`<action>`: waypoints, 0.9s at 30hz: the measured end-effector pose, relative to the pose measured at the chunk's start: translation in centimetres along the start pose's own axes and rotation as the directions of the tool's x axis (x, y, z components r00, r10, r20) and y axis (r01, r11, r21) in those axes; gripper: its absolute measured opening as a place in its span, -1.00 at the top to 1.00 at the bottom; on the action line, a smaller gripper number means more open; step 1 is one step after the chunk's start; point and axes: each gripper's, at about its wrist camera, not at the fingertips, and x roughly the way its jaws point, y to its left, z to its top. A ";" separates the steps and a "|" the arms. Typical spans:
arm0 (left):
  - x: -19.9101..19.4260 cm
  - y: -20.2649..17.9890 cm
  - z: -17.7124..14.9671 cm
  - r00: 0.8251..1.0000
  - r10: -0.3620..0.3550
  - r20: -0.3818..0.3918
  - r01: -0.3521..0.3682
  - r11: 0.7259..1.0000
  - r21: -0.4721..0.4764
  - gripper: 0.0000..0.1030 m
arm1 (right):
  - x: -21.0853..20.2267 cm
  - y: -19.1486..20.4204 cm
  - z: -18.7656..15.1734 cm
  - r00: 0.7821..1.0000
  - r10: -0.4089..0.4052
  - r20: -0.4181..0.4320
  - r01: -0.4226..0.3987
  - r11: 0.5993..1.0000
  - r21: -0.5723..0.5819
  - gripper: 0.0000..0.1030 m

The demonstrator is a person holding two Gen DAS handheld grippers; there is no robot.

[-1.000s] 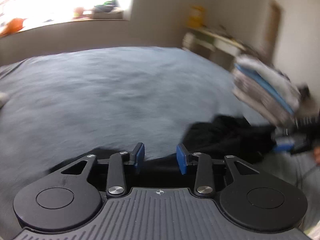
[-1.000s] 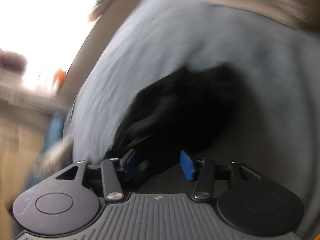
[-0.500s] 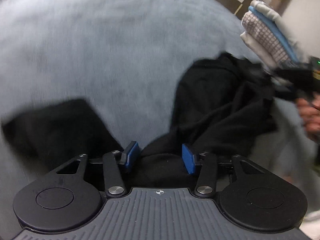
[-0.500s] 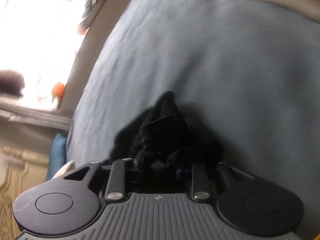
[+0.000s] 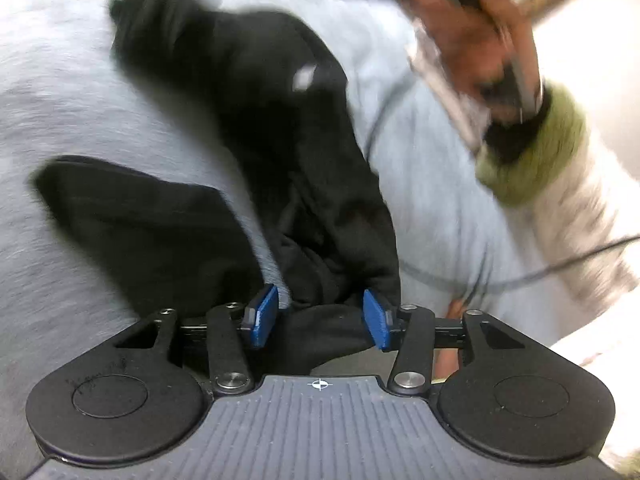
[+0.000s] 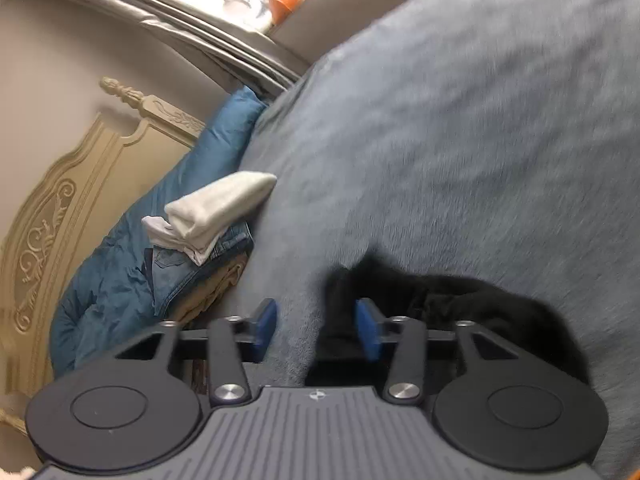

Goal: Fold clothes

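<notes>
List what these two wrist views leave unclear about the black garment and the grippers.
- Left wrist view: what kind of black garment it is; crumpled and motion-blurred.
- Left wrist view: whether the left gripper pinches the cloth bunched between its pads; cloth hides the contact.
- Right wrist view: the garment's near part, hidden by the right gripper.

black garment (image 6: 460, 300) on blanket (image 6: 460, 120), tool (image 6: 316, 324) parted
</notes>
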 end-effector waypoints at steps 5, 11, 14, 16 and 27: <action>-4.4 1.8 1.2 0.980 0.122 0.154 -0.133 0.989 0.066 0.01 | -7.0 -1.8 -2.6 0.997 0.001 0.081 -0.004 0.999 0.039 -0.06; -4.4 4.0 6.5 0.914 0.253 0.317 -0.274 0.961 0.024 -0.01 | -9.9 1.3 -8.5 0.985 -0.173 -0.012 0.168 0.971 -0.169 -0.07; -2.4 3.2 8.5 0.892 0.304 0.336 -0.360 0.926 0.117 -0.01 | -9.9 2.6 -11.1 0.966 -0.252 -0.054 0.233 0.944 -0.234 -0.06; -0.1 2.2 9.6 0.870 0.373 0.324 -0.447 0.874 0.192 -0.01 | -9.8 2.4 -12.5 0.961 -0.271 -0.061 0.254 0.945 -0.206 -0.06; 2.8 1.1 11.1 0.707 0.575 0.412 -0.690 0.689 0.223 0.76 | -10.5 2.4 -15.1 0.949 -0.315 0.002 0.310 0.933 -0.186 -0.05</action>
